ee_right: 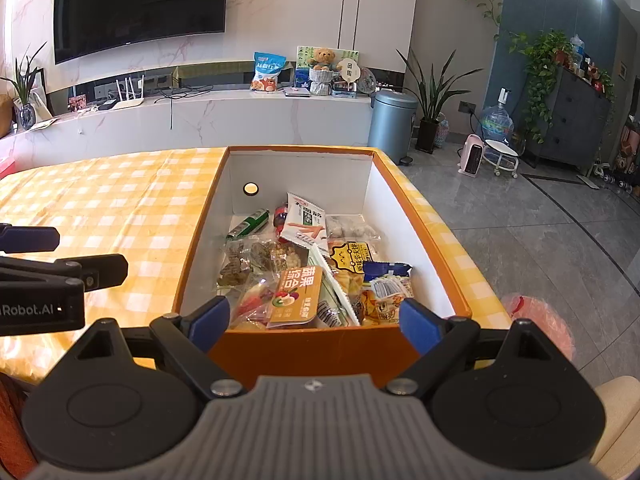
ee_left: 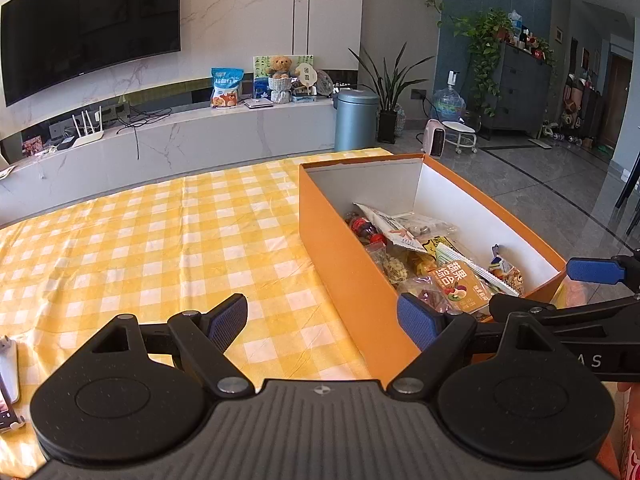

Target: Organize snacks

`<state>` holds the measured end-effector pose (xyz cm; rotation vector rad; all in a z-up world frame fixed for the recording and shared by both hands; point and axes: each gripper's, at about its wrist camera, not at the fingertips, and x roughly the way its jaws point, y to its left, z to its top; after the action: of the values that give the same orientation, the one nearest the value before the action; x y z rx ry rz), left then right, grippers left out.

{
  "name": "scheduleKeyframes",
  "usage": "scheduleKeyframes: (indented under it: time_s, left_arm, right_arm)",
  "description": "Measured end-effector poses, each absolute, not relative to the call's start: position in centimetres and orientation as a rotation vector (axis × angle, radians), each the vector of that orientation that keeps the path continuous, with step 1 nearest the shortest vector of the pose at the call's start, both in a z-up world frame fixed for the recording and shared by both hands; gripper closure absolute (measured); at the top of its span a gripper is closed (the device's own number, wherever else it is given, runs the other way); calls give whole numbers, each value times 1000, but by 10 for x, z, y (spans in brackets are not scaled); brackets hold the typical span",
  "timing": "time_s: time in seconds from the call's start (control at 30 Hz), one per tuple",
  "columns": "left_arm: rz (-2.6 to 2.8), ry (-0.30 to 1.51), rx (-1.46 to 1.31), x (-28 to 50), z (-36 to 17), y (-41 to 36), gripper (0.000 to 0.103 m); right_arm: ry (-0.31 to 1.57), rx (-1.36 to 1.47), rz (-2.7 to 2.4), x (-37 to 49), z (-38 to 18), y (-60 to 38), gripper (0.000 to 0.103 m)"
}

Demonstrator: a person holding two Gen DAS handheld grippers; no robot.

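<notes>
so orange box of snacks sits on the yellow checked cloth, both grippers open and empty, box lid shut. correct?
Not quite: the orange box has no lid on it; it is open-topped, the snacks showing in the right wrist view. The rest holds: yellow checked cloth, left gripper and right gripper open and empty.

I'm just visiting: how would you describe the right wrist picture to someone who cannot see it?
An open orange box full of snack packets sits on a yellow checked tablecloth, seen past the right gripper, whose blue-padded jaws stand wide open and empty. The left gripper shows at the left edge; a living room lies behind.
</notes>
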<state>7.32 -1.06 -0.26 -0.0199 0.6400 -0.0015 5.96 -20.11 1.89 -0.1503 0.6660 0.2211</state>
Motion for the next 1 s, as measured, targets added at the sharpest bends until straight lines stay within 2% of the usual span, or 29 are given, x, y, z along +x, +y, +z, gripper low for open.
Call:
scheduleKeyframes:
  time_s: [1.0]
  left_arm:
    - [-3,637,-9,72,-1,-13,4]
  right_arm:
    - [675,-147,213,61,16,-203,13]
